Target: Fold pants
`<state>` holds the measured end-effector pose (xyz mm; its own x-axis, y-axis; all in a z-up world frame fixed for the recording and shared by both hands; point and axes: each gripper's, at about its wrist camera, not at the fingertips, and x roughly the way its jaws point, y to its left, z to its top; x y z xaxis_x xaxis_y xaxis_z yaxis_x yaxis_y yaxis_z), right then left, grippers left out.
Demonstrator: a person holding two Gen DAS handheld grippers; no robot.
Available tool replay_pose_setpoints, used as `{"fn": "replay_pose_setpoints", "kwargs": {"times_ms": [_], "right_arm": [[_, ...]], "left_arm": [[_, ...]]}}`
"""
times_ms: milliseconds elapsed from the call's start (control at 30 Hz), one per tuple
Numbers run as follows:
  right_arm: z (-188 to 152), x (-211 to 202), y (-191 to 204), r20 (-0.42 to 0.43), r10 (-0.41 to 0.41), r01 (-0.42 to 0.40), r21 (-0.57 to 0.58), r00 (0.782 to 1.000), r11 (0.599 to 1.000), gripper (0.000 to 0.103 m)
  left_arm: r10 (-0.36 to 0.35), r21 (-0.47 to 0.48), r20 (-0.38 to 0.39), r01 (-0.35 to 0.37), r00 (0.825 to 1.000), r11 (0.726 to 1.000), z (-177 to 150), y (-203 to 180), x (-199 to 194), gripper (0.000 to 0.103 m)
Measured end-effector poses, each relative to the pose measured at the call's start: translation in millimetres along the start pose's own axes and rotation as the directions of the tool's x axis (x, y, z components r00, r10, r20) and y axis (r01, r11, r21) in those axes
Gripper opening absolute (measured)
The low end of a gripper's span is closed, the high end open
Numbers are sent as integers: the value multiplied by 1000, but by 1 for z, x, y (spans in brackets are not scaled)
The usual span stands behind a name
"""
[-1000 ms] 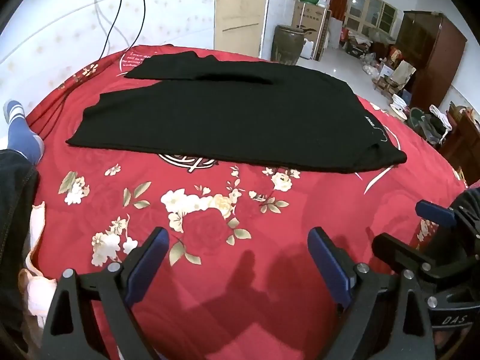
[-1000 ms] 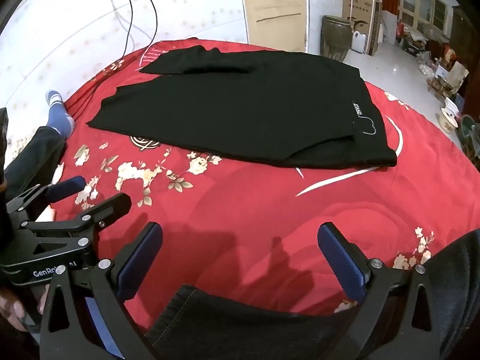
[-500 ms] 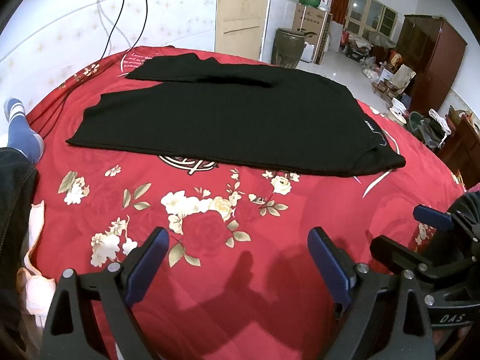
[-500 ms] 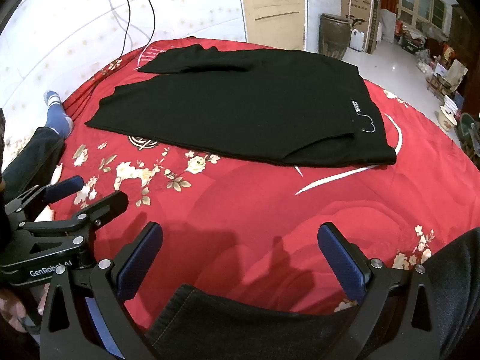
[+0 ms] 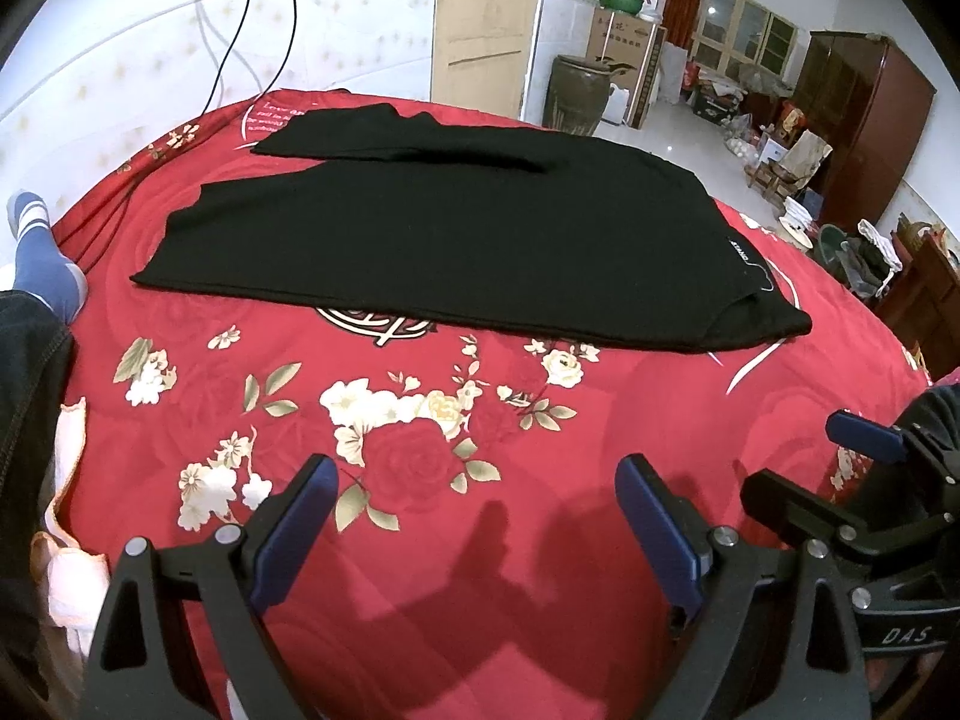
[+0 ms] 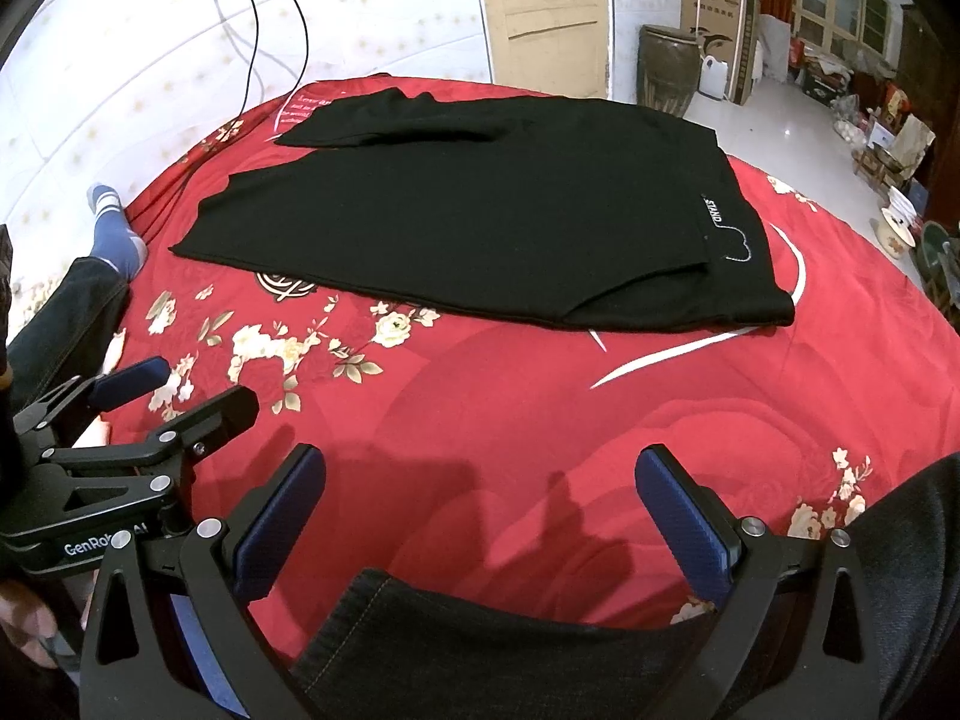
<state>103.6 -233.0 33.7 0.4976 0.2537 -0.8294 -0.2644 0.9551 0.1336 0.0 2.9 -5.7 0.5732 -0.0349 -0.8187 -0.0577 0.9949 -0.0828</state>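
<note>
Our left gripper [image 5: 474, 531] hangs with its blue-padded jaws spread wide and nothing between them, and our right gripper [image 6: 480, 510] is just as wide apart and just as bare; each shows at the edge of the other's view, so we hold them side by side. Below them lies a red bedspread [image 5: 420, 540] printed with pale flowers, and our gripper shadows fall on it. Beyond it we see a white tiled wall [image 5: 120, 60] with dangling cables [image 5: 288, 18], a dark ceramic jar [image 5: 579, 93] and a brown wooden cabinet [image 5: 864, 120]. The black pants [image 5: 456, 240] lie flat on the far half of the bedspread, well apart from both grippers, waistband to our right, legs running left.
</note>
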Motion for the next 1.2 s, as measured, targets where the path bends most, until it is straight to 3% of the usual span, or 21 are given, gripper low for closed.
{"fn": "replay_pose_setpoints", "kwargs": {"times_ms": [1200], "right_arm": [[-1, 2, 0, -4, -8, 8, -2, 1000, 1000, 103]], "left_arm": [[6, -15, -6, -6, 1000, 1000, 2, 3, 0, 95]]}}
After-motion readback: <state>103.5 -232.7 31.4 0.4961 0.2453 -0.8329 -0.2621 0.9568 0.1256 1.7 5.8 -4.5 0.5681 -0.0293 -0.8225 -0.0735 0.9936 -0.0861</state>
